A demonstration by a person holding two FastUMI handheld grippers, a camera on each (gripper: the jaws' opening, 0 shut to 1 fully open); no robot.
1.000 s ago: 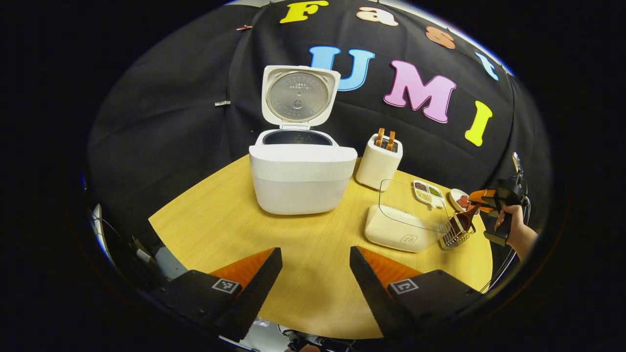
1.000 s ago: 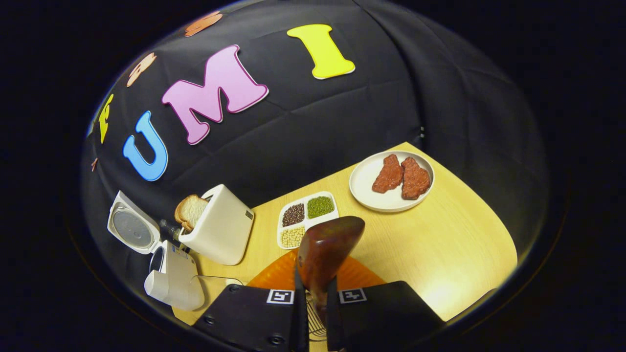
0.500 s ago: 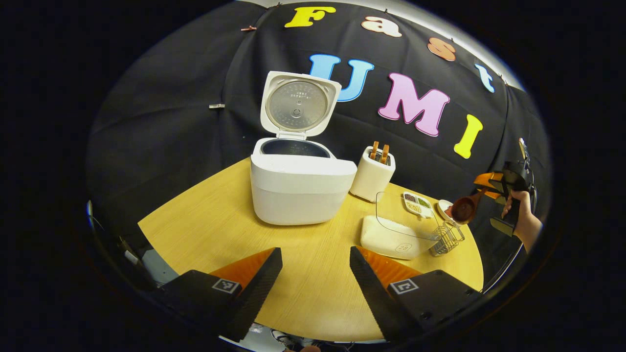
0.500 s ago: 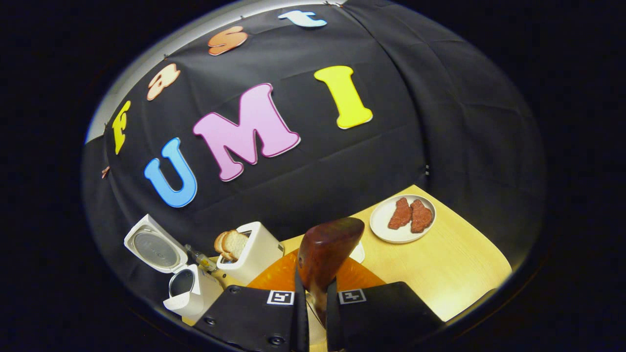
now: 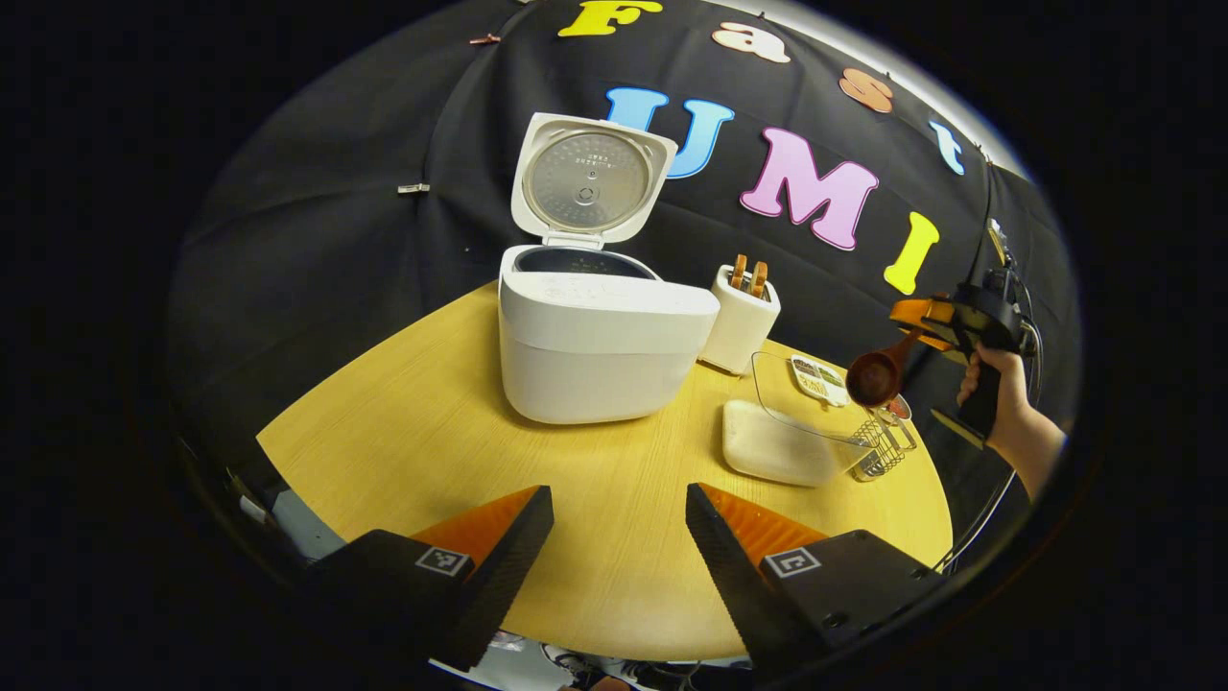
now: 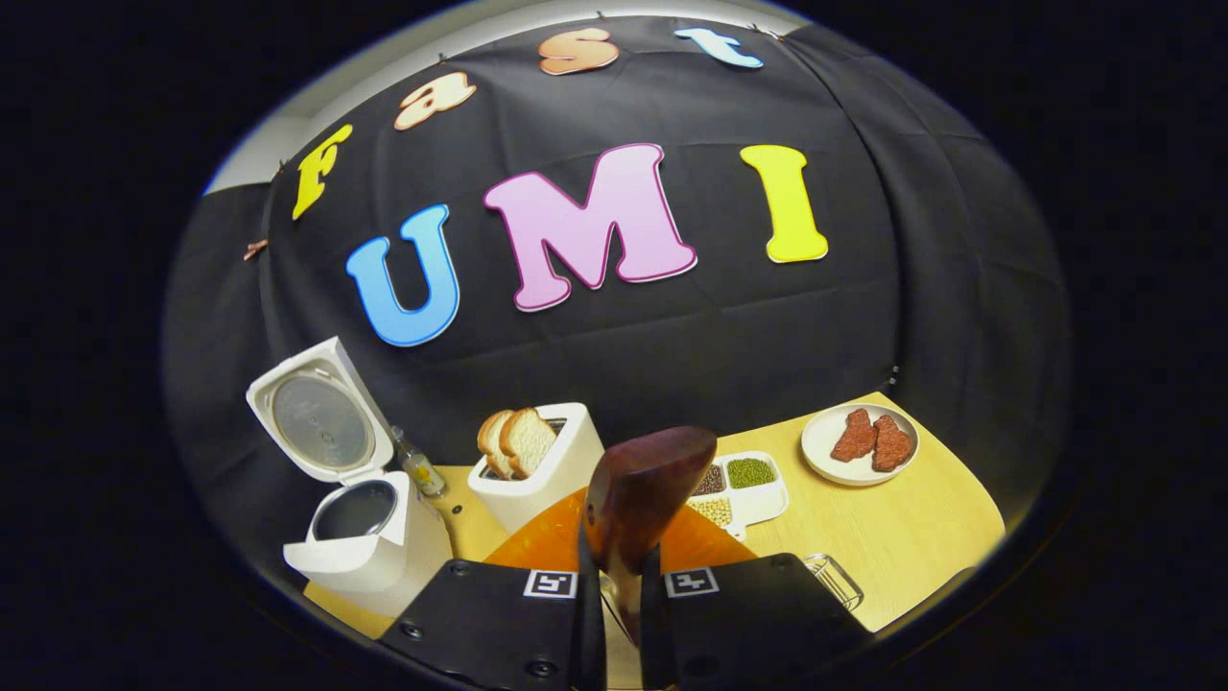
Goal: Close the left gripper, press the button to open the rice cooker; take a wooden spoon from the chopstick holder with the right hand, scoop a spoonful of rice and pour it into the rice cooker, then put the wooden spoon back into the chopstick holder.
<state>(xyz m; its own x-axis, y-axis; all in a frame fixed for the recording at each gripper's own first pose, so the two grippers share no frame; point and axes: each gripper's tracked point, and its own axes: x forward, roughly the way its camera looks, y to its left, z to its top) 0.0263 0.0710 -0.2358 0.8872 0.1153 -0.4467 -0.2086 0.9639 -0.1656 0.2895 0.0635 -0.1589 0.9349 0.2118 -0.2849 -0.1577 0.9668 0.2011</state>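
The white rice cooker point(image 5: 604, 350) stands open at the back of the round wooden table point(image 5: 413, 432), its lid point(image 5: 590, 178) upright. My left gripper point(image 5: 616, 499) hangs open over the table's near part, holding nothing. To the right, the wire chopstick holder point(image 5: 883, 451) stands beside a white rice box point(image 5: 767, 456) with a raised clear lid. Above the holder, my right gripper point(image 5: 945, 321) carries the dark wooden spoon point(image 5: 875, 376). In the right gripper view the right gripper point(image 6: 614, 566) is shut on the handle of the wooden spoon point(image 6: 643, 489), bowl upward. The cooker point(image 6: 360, 547) lies low on the left.
A white toaster point(image 5: 739, 321) with bread slices stands right of the cooker. A divided dish of beans point(image 6: 743, 485) and a plate of meat point(image 6: 859, 441) sit toward the table's right edge. A hand point(image 5: 998, 403) holds the right gripper.
The right gripper has lifted the wooden spoon out of the wire holder and raised it, turning left toward the cooker. The left gripper stays open and has barely shifted.
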